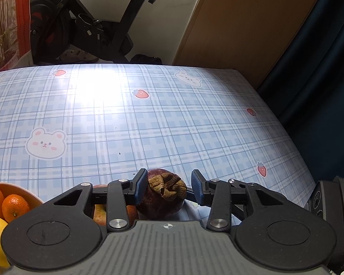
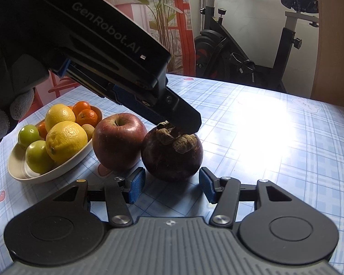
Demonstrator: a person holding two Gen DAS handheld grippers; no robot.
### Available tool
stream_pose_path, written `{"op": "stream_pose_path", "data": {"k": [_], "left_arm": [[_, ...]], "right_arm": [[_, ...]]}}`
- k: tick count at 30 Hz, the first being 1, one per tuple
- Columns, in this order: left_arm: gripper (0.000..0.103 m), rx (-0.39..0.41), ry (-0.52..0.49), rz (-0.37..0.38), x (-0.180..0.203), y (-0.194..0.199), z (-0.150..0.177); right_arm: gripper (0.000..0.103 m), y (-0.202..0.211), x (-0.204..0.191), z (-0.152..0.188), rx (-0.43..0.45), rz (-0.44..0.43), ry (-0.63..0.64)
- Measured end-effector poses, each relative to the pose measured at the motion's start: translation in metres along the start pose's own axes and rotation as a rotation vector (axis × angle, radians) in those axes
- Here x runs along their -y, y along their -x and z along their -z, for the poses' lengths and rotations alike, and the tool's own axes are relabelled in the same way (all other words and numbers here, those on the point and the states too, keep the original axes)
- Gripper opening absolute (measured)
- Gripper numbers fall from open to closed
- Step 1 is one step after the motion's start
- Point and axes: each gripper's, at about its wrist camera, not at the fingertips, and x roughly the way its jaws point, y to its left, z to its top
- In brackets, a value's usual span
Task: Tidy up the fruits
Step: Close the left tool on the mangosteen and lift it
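Two claws — one mangosteen (image 2: 172,154)

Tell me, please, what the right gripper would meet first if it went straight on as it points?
Most likely the mangosteen, which sits just ahead of the open right gripper, centred between its pads.

Mangosteen (image 2: 172,153) on the desk (image 2: 275,137), touching the apple (image 2: 118,141) to its left. Bowl (image 2: 57,171) just left of the apple, holding lemons (image 2: 65,141), tangerines (image 2: 87,116) and small round fruits (image 2: 37,157). Left claw (image 1: 169,189) above the mangosteen, one pad against it, the other apart. Right claw (image 2: 172,186) just before the mangosteen, fruit not between its pads. Exercise bike (image 2: 252,52) behind the desk.
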Motion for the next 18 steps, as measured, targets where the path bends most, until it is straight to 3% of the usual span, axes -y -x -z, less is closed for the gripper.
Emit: {"op": "stream_pose_path", "data": {"k": [6,18], "left_arm": [[0.047,-0.003,-0.008,0.001,-0.001,-0.001,0.001],[0.048,-0.035,-0.063,0.011,0.016,-0.001,0.006]], "right_arm": [[0.06,-0.006,0.001,-0.003,-0.01,-0.014,-0.001],[0.059,0.012,-0.002,0.009,0.009,0.007,-0.043]]}}
